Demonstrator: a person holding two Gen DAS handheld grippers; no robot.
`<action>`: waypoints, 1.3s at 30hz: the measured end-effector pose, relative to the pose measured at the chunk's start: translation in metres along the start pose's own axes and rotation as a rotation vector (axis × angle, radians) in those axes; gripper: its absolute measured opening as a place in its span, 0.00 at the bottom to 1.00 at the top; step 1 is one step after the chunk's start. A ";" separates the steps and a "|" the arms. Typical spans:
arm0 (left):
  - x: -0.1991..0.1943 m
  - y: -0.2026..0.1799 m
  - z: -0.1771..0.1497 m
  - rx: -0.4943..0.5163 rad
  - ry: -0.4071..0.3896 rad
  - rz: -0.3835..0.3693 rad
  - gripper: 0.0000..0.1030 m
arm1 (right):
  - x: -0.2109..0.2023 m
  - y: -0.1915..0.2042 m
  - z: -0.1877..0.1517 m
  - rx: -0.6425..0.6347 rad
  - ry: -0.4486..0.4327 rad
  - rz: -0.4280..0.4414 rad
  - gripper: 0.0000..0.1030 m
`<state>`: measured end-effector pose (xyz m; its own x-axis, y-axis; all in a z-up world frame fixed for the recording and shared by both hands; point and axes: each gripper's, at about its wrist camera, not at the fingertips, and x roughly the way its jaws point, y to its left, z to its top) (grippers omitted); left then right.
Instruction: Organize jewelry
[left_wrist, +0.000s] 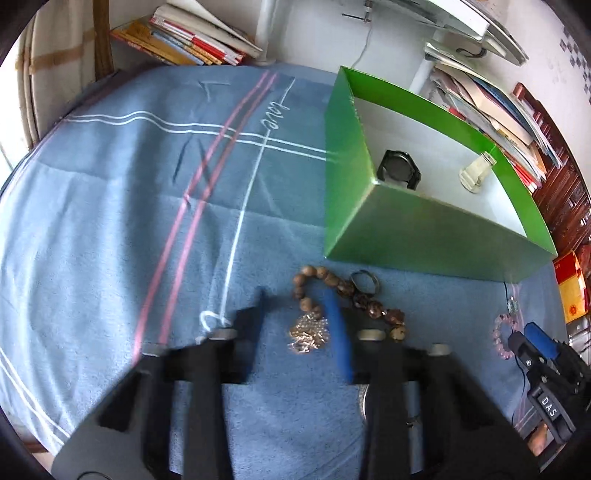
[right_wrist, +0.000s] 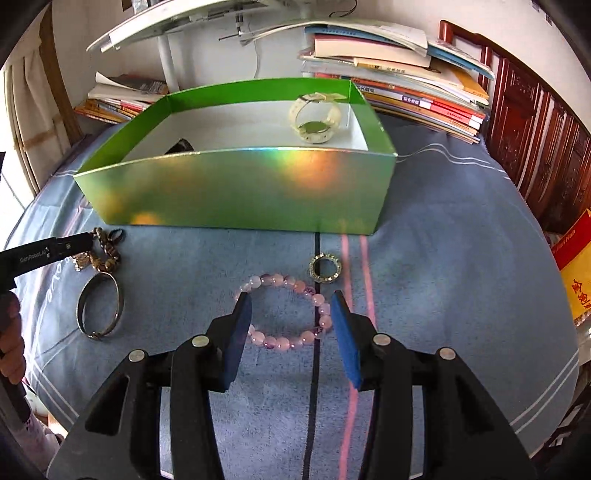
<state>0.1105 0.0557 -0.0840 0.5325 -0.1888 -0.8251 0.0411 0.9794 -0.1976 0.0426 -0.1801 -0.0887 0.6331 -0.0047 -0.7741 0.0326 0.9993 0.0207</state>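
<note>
In the left wrist view my left gripper (left_wrist: 294, 292) points down at the blue cloth, open, with a small heap of gold chain (left_wrist: 308, 332) between its fingers; neither pad presses on it. A brown bead bracelet (left_wrist: 306, 275) and a dark ring (left_wrist: 364, 282) lie just beyond the tips. In the right wrist view my right gripper (right_wrist: 291, 297) straddles a pink bead bracelet (right_wrist: 284, 341) that lies flat and round on the cloth, with the pads beside it on both sides. The green box (right_wrist: 236, 192) behind holds a black watch (left_wrist: 399, 170) and a pale watch (right_wrist: 314, 118).
A silver bangle (right_wrist: 99, 306) lies at the left and a sparkly ring (right_wrist: 325, 268) just beyond the pink bracelet. Stacks of books (right_wrist: 399, 74) line the back edge of the bed, and dark wooden furniture (right_wrist: 535, 129) stands at the right.
</note>
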 end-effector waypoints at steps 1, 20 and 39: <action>-0.001 -0.001 0.000 0.001 0.003 -0.017 0.08 | 0.001 0.000 0.000 0.000 0.002 -0.002 0.35; -0.100 -0.039 -0.009 0.116 -0.199 -0.078 0.01 | 0.008 0.013 -0.002 -0.021 0.034 0.016 0.09; -0.046 0.017 -0.038 0.066 -0.017 -0.004 0.01 | 0.005 0.001 -0.006 0.021 0.033 0.011 0.12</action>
<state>0.0550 0.0786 -0.0699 0.5462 -0.1924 -0.8153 0.0989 0.9813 -0.1653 0.0416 -0.1790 -0.0965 0.6077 0.0080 -0.7941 0.0421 0.9982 0.0422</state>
